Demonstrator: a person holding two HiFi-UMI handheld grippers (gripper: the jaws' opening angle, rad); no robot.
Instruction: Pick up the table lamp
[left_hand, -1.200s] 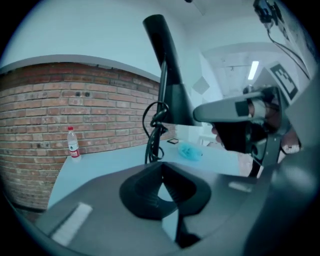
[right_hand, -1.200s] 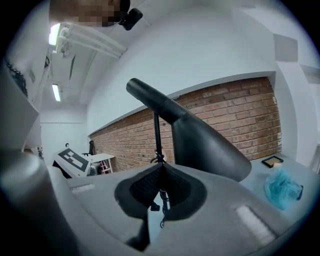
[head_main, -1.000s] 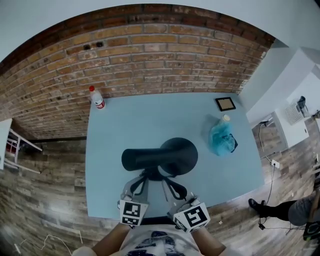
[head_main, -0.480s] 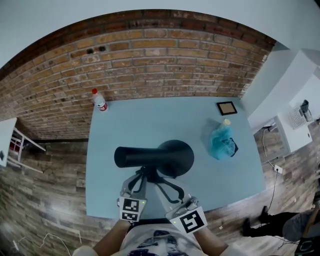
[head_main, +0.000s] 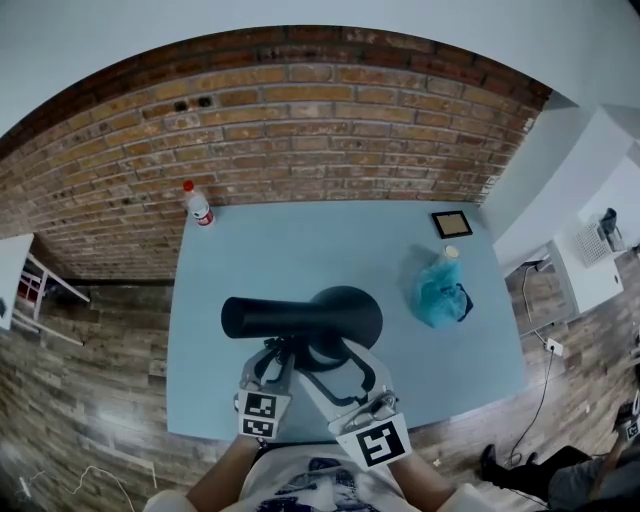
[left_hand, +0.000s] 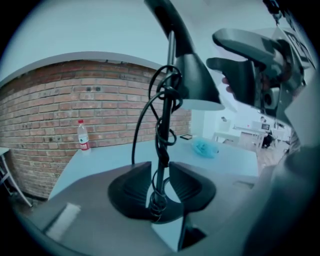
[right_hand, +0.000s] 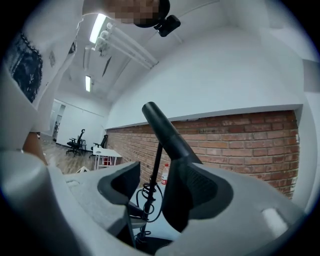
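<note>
A black table lamp (head_main: 342, 312) stands near the front of the blue table (head_main: 300, 240), its tube-shaped head (head_main: 268, 316) reaching to the left. My left gripper (head_main: 283, 352) is shut on the thin stem (left_hand: 163, 145), which has the cord wound round it, just above the base. My right gripper (head_main: 336, 362) is beside it on the right. Its jaws are opening and stand wide apart. In the right gripper view the stem (right_hand: 151, 186) shows in the gap between the fingers (right_hand: 186, 195), and neither one touches it. The cone shade (left_hand: 196, 86) rises above my left gripper (left_hand: 160, 182).
A plastic bottle (head_main: 197, 204) with a red cap stands at the table's far left corner by the brick wall. A crumpled blue bag (head_main: 438, 293) and a small framed picture (head_main: 451, 222) lie at the right. A white table (head_main: 10, 285) is off to the left.
The right gripper's jaws have spread apart from the lamp's stem and its marker cube has rolled. The left gripper keeps its grip. The lamp's head has shifted a little left.
</note>
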